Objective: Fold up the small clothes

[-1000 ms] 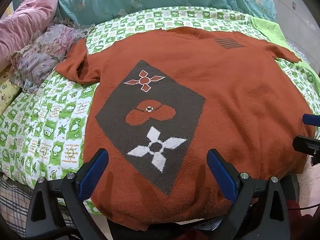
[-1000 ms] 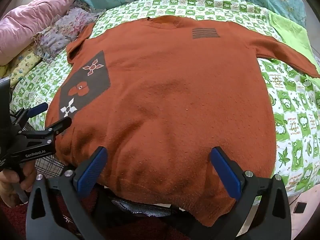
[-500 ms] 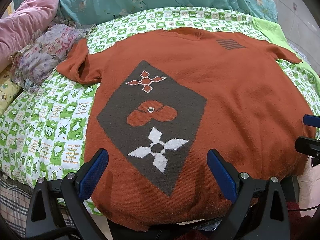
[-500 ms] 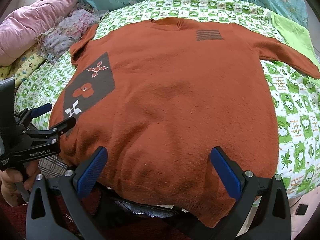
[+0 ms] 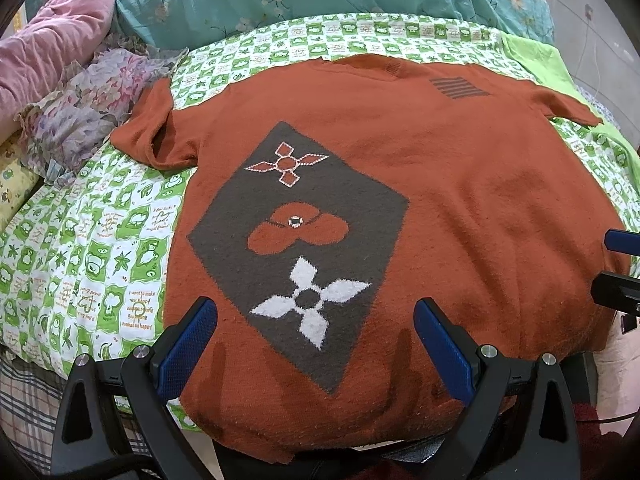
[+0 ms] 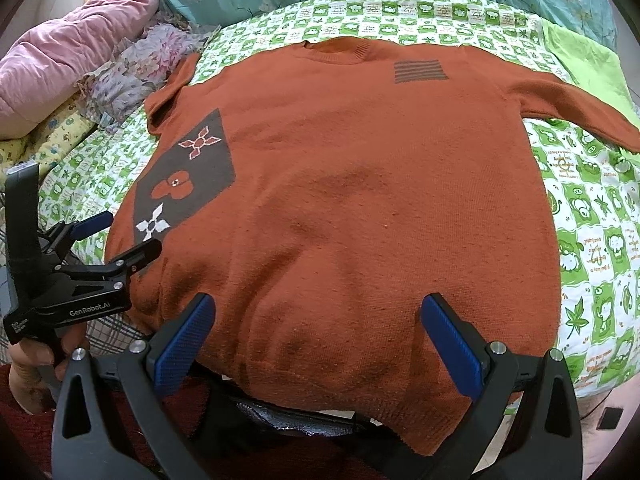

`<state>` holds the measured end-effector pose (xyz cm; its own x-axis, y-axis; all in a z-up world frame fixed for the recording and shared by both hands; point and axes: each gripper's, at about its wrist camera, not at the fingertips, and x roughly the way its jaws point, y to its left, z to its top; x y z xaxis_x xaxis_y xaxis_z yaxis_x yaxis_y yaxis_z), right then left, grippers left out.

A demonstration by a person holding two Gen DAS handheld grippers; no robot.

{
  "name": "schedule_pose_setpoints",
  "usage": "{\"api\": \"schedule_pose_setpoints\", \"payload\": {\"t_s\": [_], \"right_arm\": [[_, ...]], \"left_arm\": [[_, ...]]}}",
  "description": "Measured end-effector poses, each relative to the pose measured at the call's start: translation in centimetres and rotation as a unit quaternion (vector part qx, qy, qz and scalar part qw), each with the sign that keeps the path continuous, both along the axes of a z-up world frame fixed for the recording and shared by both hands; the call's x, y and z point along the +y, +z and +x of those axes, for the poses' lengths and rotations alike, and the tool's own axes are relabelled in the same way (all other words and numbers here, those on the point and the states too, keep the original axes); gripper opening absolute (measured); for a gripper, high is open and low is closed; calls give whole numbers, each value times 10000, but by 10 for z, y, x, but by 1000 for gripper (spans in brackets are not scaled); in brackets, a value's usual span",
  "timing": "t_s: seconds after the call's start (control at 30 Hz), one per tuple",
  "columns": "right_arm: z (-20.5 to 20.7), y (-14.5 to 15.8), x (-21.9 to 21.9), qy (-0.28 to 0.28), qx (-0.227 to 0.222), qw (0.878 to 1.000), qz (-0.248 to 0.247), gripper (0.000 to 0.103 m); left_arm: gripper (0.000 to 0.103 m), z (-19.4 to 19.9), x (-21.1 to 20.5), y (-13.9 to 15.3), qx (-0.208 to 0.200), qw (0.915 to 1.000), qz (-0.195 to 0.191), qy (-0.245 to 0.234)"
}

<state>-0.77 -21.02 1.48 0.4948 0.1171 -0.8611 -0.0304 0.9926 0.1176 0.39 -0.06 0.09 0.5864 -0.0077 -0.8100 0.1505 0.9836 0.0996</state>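
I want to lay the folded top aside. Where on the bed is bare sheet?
Bare checked sheet lies right of the orange sweater, below its sleeve. The bed's left edge is crowded by the floral cloth and pink quilt.

My sweater's point(image 6: 360, 200) hem hangs over the bed point(image 6: 592, 248) edge, partly hidden behind my right gripper point(image 6: 316, 340); its right cuff leaves frame.
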Motion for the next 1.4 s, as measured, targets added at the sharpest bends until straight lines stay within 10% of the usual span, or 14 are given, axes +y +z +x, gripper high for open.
{"api": "schedule_pose_setpoints", "payload": {"t_s": [0.83, 1.4], "right_arm": [[15, 12, -68, -824, -315, 9942, 613, 102], [28, 60, -314, -2955, -1162, 9464, 590, 89]], "left_arm": [[99, 47, 15, 4, -216, 9984, -464, 225], [100, 142, 6, 26, -260, 9988, -152, 389]]}}
